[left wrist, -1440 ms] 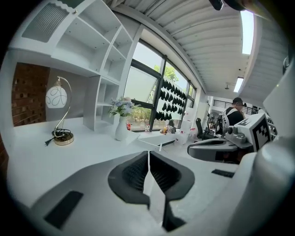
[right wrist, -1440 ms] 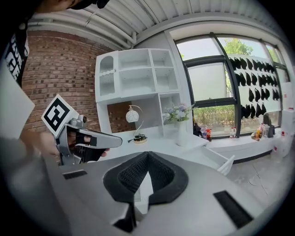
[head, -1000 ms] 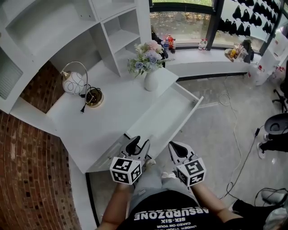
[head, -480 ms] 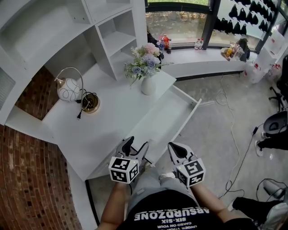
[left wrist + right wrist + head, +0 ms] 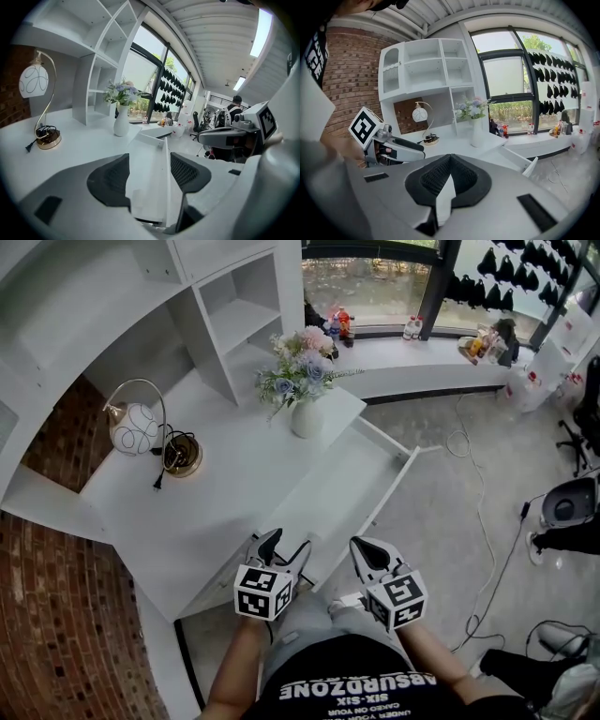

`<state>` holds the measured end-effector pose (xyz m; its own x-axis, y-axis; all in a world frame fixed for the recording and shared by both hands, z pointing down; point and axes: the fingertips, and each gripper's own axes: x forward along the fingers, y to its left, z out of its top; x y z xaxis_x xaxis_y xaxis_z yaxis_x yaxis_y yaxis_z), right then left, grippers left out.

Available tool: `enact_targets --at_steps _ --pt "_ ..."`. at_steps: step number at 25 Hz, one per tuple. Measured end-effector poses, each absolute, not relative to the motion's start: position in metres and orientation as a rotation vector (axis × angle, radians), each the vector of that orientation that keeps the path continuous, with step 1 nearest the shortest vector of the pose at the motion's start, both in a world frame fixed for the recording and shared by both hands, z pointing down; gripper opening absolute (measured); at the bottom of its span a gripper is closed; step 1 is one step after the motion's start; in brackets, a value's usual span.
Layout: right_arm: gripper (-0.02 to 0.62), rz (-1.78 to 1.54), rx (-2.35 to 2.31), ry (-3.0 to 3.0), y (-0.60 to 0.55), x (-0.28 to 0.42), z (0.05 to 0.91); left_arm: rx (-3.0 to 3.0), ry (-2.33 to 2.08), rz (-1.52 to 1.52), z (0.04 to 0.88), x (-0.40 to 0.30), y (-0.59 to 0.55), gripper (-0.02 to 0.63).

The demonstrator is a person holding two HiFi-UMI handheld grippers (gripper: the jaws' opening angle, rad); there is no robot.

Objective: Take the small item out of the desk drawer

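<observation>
The white bench (image 5: 216,493) with its shelving (image 5: 234,315) fills the corner. From its front edge the drawer (image 5: 352,486) is pulled out a long way towards the window side. On the bench top a vase of flowers (image 5: 307,413) stands at the far end, just beside the drawer. A globe lamp (image 5: 134,427) sits well apart from it, near the brick wall.

The person stands at the drawer's near end with both tools held low over it. The left tool (image 5: 284,549) is released, jaws spread wide. Nothing is gripped; only the drawer's bare white floor shows through the gap. The right tool (image 5: 364,554) is clenched, its pads meeting at the tips on nothing I can see.

I cannot find the small item. The part of the drawer in sight looks empty, and the near end is hidden behind the tools. As I judge it, the opening is done and the reach-in is about to start. The next move calls for lowering the spread left tool into the drawer, finding the item and closing on it squarely.
</observation>
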<state>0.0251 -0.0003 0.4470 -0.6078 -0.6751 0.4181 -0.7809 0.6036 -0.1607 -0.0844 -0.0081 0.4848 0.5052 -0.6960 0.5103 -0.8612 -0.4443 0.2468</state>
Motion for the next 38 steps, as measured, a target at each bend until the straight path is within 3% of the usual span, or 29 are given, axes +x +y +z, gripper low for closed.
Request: enact_targets --at_steps 38 --pt "-0.003 0.565 1.189 -2.432 -0.033 0.024 0.496 2.182 -1.020 0.817 0.614 -0.063 -0.026 0.258"
